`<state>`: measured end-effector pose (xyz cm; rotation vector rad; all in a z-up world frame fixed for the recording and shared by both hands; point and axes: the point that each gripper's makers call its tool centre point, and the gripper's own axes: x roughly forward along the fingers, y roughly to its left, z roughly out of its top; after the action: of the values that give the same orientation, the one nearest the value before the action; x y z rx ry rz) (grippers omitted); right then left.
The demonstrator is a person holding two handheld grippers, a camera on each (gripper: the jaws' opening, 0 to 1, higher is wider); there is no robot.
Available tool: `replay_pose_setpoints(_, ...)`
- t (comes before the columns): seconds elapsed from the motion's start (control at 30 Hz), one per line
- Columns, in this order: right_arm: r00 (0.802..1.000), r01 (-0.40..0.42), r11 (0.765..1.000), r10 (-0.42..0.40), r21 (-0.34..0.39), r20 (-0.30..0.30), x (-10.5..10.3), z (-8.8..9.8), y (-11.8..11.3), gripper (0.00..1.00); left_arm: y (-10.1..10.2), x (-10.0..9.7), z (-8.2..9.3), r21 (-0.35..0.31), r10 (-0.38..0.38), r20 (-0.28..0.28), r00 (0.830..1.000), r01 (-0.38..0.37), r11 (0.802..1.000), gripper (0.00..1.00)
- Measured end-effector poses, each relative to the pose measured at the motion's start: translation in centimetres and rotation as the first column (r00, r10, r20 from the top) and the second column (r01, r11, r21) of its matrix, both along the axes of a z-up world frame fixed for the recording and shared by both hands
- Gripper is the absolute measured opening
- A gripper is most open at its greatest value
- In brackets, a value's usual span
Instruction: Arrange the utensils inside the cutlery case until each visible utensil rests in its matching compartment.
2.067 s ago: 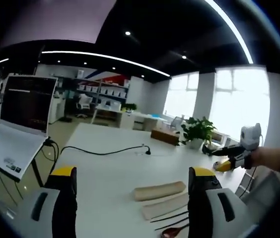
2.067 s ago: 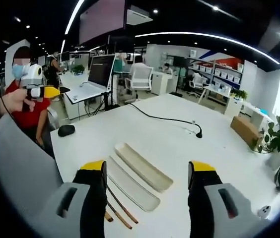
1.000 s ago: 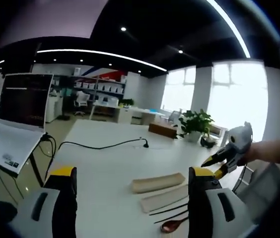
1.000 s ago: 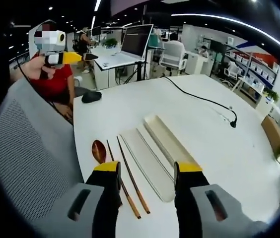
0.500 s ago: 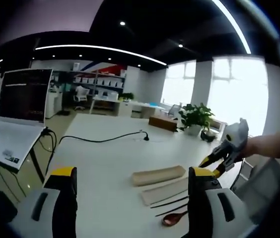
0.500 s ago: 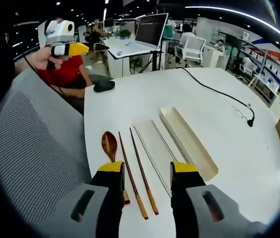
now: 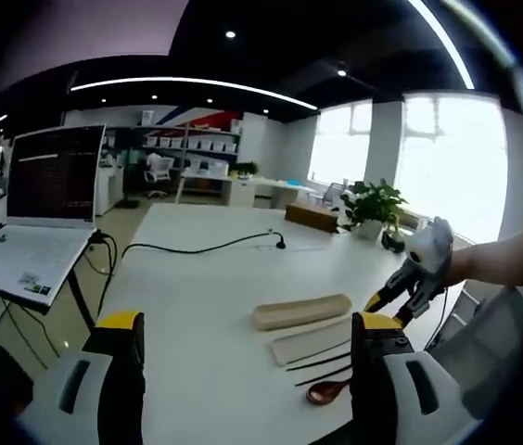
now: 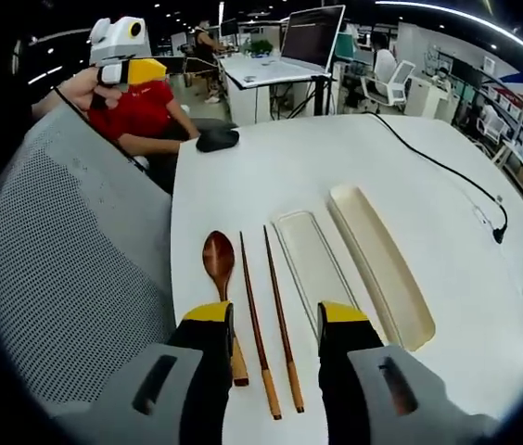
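Closer now over the utensils than half a second ago: in the right gripper view, spoon [image 8: 219,260] and chopsticks [image 8: 271,315] sit higher and larger in frame, straight above the yellow jaw tips. Right gripper [image 8: 274,320] held low at bottom centre, jaws apart with nothing between them, hovering over the near ends of the chopsticks and the spoon's handle; cannot tell whether touching. Lying side by side on the white table [image 8: 271,176], from left to right of frame: wooden spoon with bowl pointing up-frame, two dark chopsticks running parallel, flat case lid [image 8: 313,264], then deeper cutlery case [image 8: 380,264] angled toward lower right. Both trays bare inside, all utensils on the table beside them. Black mouse [image 8: 217,139] near the table's far edge, upper centre; black cable [image 8: 438,167] trailing toward upper right. Left gripper [image 8: 127,67] seen upper left, raised well above the table.

In the left gripper view, left gripper [image 7: 243,338] at bottom of frame with jaws wide apart and gripping nothing, well back from the utensils. Case [image 7: 300,311], lid [image 7: 310,340], chopsticks [image 7: 319,368] and spoon [image 7: 328,391] clustered lower right of centre. Right gripper [image 7: 393,298] entering from the right, angled down just above them. Open laptop [image 7: 44,209] at left.
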<state>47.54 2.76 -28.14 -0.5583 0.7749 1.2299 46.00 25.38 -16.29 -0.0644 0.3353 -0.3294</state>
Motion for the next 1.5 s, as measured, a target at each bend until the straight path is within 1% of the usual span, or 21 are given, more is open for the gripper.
replay_pose_setpoints(0.1,1.000,-0.010,1.000,0.010,-0.024,-0.001,-0.1,-0.4,0.0,0.34,0.0,0.0,0.0,0.014,-0.005,0.010,1.000,0.005,1.000,0.95)
replay_pose_setpoints(0.2,1.000,-0.017,1.000,0.017,-0.022,-0.007,-0.4,-0.4,0.1,0.34,0.2,0.0,0.1,0.002,0.007,0.009,1.000,-0.007,1.000,0.95)
replay_pose_setpoints(0.3,1.000,-0.029,0.999,0.029,-0.043,-0.009,-0.5,-0.7,0.1,0.34,-0.1,-0.1,0.7,-0.008,-0.002,0.024,1.000,0.002,1.000,0.95)
replay_pose_setpoints(0.4,0.999,-0.044,0.996,0.043,-0.074,-0.010,-0.7,-1.1,0.0,0.34,-0.5,-0.1,0.2,0.025,-0.015,0.015,1.000,0.015,1.000,0.95)
replay_pose_setpoints(0.5,0.998,-0.063,0.994,0.063,-0.088,-0.009,-0.9,-1.3,0.0,0.33,-1.0,-0.4,0.0,0.015,-0.029,0.006,1.000,0.029,0.999,0.95)
replay_pose_setpoints(0.67,0.997,-0.074,0.991,0.073,-0.110,-0.013,-1.0,-1.6,-0.2,0.33,-1.1,-0.6,0.2,0.055,-0.038,0.009,0.999,0.038,0.998,0.95)
replay_pose_setpoints(0.73,0.997,-0.081,0.991,0.080,-0.106,-0.015,-1.2,-1.6,-0.2,0.34,-1.2,-0.8,0.5,0.050,-0.042,0.014,0.999,0.042,0.998,0.95)
replay_pose_setpoints(0.8,0.995,-0.102,0.990,0.101,-0.097,-0.023,-1.5,-1.5,0.0,0.30,-1.7,-0.9,0.9,0.021,-0.053,0.028,0.998,0.052,0.998,0.95)
replay_pose_setpoints(0.83,0.994,-0.109,0.988,0.107,-0.106,-0.026,-1.6,-1.7,0.0,0.28,-1.7,-0.9,0.7,0.023,-0.051,0.025,0.998,0.050,0.998,0.95)
replay_pose_setpoints(0.87,0.994,-0.107,0.988,0.105,-0.112,-0.024,-1.5,-1.8,0.0,0.29,-1.8,-0.9,0.5,0.032,-0.055,0.017,0.998,0.054,0.998,0.95)
replay_pose_setpoints(0.93,0.995,-0.100,0.988,0.098,-0.119,-0.025,-1.3,-2.1,-0.1,0.30,-1.9,-1.1,-0.2,0.071,-0.070,-0.009,0.998,0.070,0.995,0.95)
replay_pose_setpoints(1.1,0.995,-0.101,0.986,0.098,-0.136,-0.028,-1.0,-2.8,0.0,0.29,-2.5,-1.4,-0.9,0.082,-0.093,-0.037,0.995,0.096,0.992,0.95)
replay_pose_setpoints(1.13,0.994,-0.110,0.982,0.107,-0.153,-0.025,-0.9,-3.1,-0.1,0.29,-2.7,-1.6,-1.1,0.088,-0.104,-0.047,0.993,0.108,0.990,0.95)
replay_pose_setpoints(1.17,0.994,-0.112,0.980,0.110,-0.163,-0.023,-0.8,-3.3,-0.1,0.29,-2.9,-1.6,-1.2,0.087,-0.115,-0.049,0.992,0.119,0.989,0.95)
replay_pose_setpoints(1.2,0.994,-0.114,0.977,0.112,-0.179,-0.023,-0.7,-3.6,-0.2,0.28,-3.5,-1.8,-1.1,0.059,-0.140,-0.048,0.989,0.143,0.988,0.95)
replay_pose_setpoints(1.27,0.992,-0.123,0.974,0.121,-0.189,-0.024,-0.6,-4.0,-0.1,0.28,-3.8,-2.0,-1.0,0.028,-0.143,-0.048,0.989,0.145,0.989,0.95)
replay_pose_setpoints(1.37,0.992,-0.126,0.970,0.121,-0.207,-0.037,-0.5,-4.5,0.1,0.27,-3.6,-2.0,-1.0,0.044,-0.136,-0.049,0.989,0.138,0.989,0.95)
replay_pose_setpoints(1.43,0.989,-0.145,0.962,0.140,-0.231,-0.035,-0.4,-4.9,0.2,0.27,-3.8,-2.2,-1.2,0.041,-0.145,-0.062,0.987,0.148,0.988,0.95)
replay_pose_setpoints(1.5,0.990,-0.140,0.959,0.135,-0.248,-0.037,-0.2,-5.4,0.1,0.26,-4.0,-2.1,-1.4,0.044,-0.153,-0.072,0.986,0.156,0.987,0.95)
